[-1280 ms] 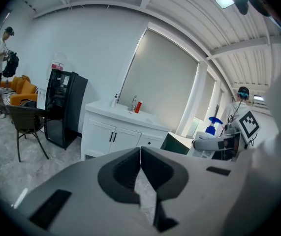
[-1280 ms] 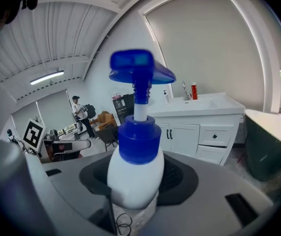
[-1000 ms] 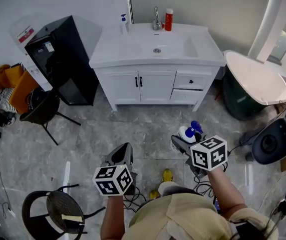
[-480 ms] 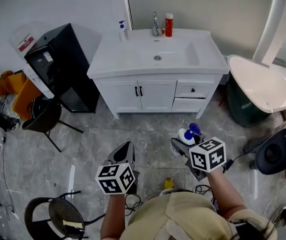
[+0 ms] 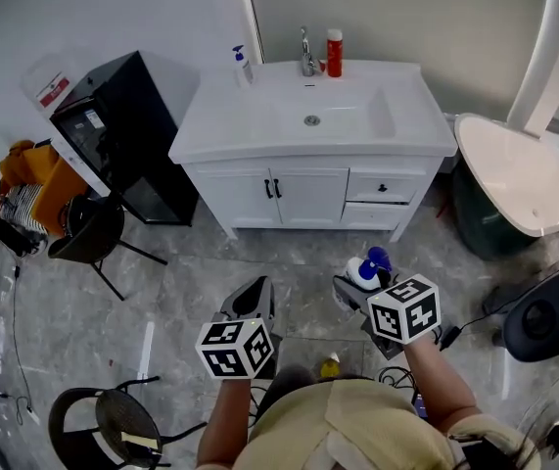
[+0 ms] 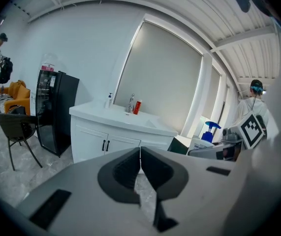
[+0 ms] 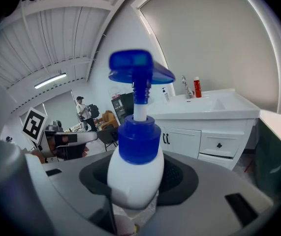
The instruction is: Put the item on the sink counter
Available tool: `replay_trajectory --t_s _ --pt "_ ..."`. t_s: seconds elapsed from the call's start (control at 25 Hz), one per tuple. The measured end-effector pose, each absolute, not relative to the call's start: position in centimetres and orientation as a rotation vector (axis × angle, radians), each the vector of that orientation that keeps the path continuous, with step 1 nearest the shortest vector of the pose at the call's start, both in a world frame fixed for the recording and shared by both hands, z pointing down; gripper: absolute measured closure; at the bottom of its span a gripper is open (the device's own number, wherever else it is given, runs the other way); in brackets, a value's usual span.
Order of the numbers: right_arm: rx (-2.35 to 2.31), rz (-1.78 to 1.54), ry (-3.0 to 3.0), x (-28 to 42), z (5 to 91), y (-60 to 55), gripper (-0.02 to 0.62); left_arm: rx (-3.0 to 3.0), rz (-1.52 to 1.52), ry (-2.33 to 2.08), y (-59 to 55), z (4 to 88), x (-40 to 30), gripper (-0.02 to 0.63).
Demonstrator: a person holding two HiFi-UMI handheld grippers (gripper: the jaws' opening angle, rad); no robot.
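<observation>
While gripped by the right gripper [image 7: 136, 183], the white rounded plastic pump bottle w/ blue collar and blue pump head [image 7: 134, 171] is kept upright, pinched at its lower body betw. the two dark jaw pads. Bottle look: glossy white body, egg-like, widest low down; broad blue screw collar on top; thin white neck; flat blue head w/ spout pointing to view right. No label is seen on the visible side.

In head view the bottle is seen above the grey marbled floor tiles [image 5: 201, 272], just ahead of the person, well apart from the white sink cabinet w/ basin counter [image 5: 230, 125]. On that counter: chrome faucet [image 5: 306, 55] at back centre, red cylindrical bottle [image 5: 334, 53] just beside it, small clear pump bottle [image 5: 243, 67] at back left corner.

Left gripper [image 6: 140, 168]: jaws pressed together, nothing betw. them; held low on the person's left, apart from the right one.
</observation>
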State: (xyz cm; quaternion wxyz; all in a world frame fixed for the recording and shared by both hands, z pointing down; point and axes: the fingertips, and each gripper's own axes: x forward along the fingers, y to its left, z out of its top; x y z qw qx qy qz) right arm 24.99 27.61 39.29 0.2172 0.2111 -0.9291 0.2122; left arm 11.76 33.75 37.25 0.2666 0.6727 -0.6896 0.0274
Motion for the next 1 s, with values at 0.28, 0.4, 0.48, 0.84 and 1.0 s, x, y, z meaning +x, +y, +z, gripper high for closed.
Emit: replay_trajectory --t_s 0.28,0.4,0.48,0.84,1.0 --pt "0.587 0.594 -2.576 24.2 39.4 25.5 0.385 1.794 0.085 -1.876 31.3 37.8 10.3 0.566" --pt "0.591 0.589 -2.573 23.5 39.4 24.4 0.385 1.803 0.101 -1.869 29.7 38.0 9.5 0.566" --pt "0.604 0.584 -2.570 22.9 39.3 23.4 0.385 1.816 0.109 -1.857 28.4 38.1 9.0 0.566" --pt "0.646 0.596 -2.543 18.4 39.4 19.7 0.385 1.828 0.113 -1.823 24.1 38.2 3.7 0.566" --pt "0.671 0.599 -2.533 16.0 39.4 18.2 0.385 1.845 0.117 -1.798 22.2 38.3 1.4 0.566"
